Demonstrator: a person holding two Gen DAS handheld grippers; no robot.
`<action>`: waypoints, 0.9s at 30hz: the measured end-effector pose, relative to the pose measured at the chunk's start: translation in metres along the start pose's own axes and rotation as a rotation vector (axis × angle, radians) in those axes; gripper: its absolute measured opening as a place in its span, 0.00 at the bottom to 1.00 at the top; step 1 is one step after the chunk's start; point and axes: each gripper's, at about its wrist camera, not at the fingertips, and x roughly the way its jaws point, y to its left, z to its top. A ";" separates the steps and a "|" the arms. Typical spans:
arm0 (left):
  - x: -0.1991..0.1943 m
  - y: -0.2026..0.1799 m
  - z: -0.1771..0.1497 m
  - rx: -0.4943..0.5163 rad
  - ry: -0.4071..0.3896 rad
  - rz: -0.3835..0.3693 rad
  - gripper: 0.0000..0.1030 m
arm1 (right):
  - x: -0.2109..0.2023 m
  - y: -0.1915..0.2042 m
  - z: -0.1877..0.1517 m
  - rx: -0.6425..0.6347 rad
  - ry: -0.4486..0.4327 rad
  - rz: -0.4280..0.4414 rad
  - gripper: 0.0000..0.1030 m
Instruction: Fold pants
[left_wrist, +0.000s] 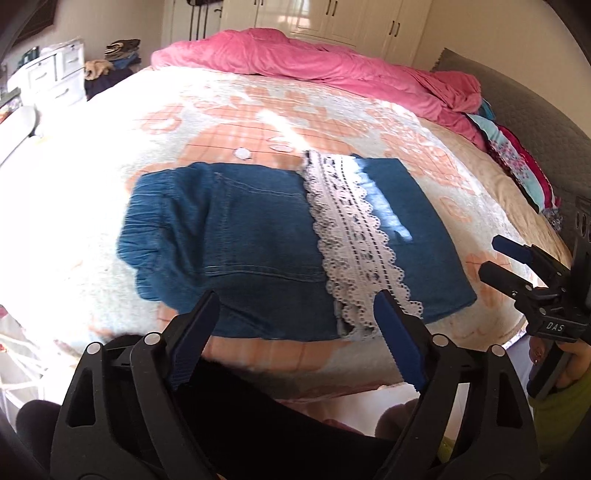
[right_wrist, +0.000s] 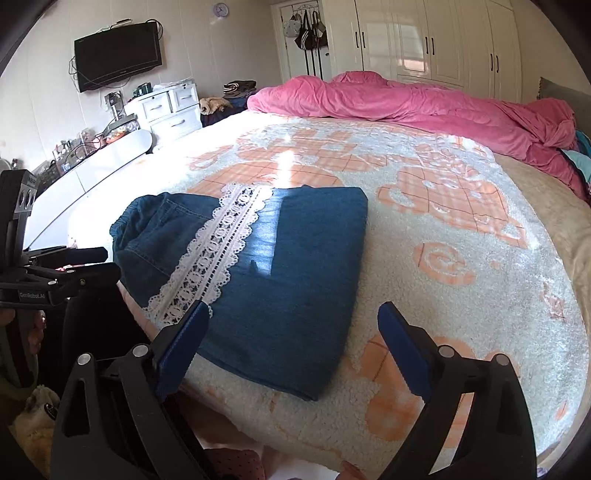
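While above folded pants (left_wrist: 258, 243), L tool (left_wrist: 295, 314) & R tool (right_wrist: 291, 328) wide open, empty.

The left gripper (left_wrist: 295, 314) points forward and downward, its blue-padded jaws spread wide with nothing pressed between the pads. The right gripper (right_wrist: 291, 325) is angled the same way, equally wide apart and empty, close beside the left.

"DAS" printed white on right gripper (left_wrist: 496, 258) body; "GenRobot.AI" printed white on left gripper (right_wrist: 105, 262) body; nothing else legible.
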 end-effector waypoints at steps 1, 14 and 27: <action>-0.002 0.004 0.001 -0.008 -0.004 0.005 0.78 | 0.001 0.002 0.002 -0.005 0.000 -0.001 0.89; -0.022 0.062 -0.003 -0.127 -0.037 0.075 0.90 | 0.023 0.048 0.036 -0.106 0.010 0.036 0.89; -0.012 0.105 -0.013 -0.235 -0.015 0.092 0.90 | 0.073 0.112 0.089 -0.238 0.066 0.202 0.89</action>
